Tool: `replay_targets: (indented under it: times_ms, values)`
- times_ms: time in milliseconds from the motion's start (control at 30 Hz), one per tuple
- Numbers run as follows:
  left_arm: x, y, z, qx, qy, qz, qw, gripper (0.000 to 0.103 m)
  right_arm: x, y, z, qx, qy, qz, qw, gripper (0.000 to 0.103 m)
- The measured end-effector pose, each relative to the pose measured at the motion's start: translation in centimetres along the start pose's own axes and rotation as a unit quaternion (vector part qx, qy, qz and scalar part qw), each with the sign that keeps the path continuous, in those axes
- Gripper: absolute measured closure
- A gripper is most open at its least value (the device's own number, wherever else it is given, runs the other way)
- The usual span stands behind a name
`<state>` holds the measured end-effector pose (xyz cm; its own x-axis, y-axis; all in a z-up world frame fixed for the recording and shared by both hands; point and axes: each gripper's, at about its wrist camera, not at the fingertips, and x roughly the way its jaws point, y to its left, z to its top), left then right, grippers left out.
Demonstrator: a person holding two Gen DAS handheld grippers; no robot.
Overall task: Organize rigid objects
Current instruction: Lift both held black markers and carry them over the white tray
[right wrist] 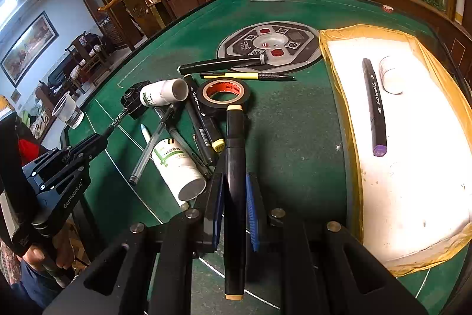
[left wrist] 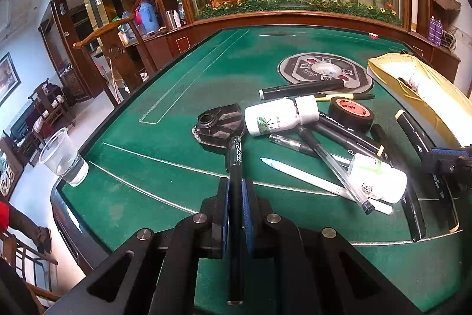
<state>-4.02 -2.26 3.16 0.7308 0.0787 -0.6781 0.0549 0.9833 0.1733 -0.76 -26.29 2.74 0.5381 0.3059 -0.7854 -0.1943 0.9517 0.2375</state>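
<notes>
Left gripper (left wrist: pixel 235 208) pinching a black pen (left wrist: pixel 235 191) tight between its blue pads, pen sticking out both ways along the fingers, printed end pointing toward the pile. Right gripper (right wrist: pixel 235 205) clamping a fat black marker (right wrist: pixel 234 167) with cream caps on both ends, far tip sitting right at the edge of the black tape roll (right wrist: pixel 224 93).

Moving outward: messy heap lying on the green table (left wrist: pixel 165 155). White bottle (left wrist: pixel 277 117) resting on its side next to a black angular plastic piece (left wrist: pixel 219 123); second white bottle (left wrist: pixel 377 179) lying nearer, with a clear pen (left wrist: pixel 339 173) and a white pen (left wrist: pixel 318 182) crossing just beside it. More black markers tangling underneath, can't tell exactly how many. Yellow-and-black pen (right wrist: pixel 247 76) and a long black marker (right wrist: pixel 221 65) lying past the tape, touching the round grey panel (right wrist: pixel 271 45) set into the table.

Off to the right, tray (right wrist: pixel 339 55) with a yellow rim and white inside holding a purple-tipped marker (right wrist: pixel 373 105) and a small white bottle (right wrist: pixel 391 76), sitting just beside each other. Clear plastic cup (left wrist: pixel 63 157) standing upright at the table's left edge, well apart from everything.
</notes>
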Motion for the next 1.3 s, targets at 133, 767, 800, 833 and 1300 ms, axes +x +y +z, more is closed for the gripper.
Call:
replay_targets:
  times_ms: [133,767,800,833,1300]
  values:
    - [-0.1,-0.1,0.1,0.002,-0.003,0.006,1.0000,0.094,-0.1,0.0,0.2,-0.001,-0.003,0.002,1.000,0.089]
    - [0.2,-1.0,0.3,0.016,0.001,0.042,0.9990,0.094,-0.9,-1.7,5.6,-0.010,-0.054,0.048,0.997,0.089]
    - [0.3,-1.1,0.4,0.017,0.002,0.044,0.9989,0.094,-0.7,-1.9,5.5,-0.006,-0.052,0.055,0.997,0.089]
    - [0.4,-1.2,0.4,0.018,0.002,0.047,0.9987,0.094,-0.5,-2.3,5.4,-0.001,-0.049,0.061,0.997,0.089]
    - [0.6,-1.3,0.9,0.025,-0.003,0.093,0.9953,0.094,-2.5,-4.1,5.3,0.017,-0.071,0.085,0.994,0.089]
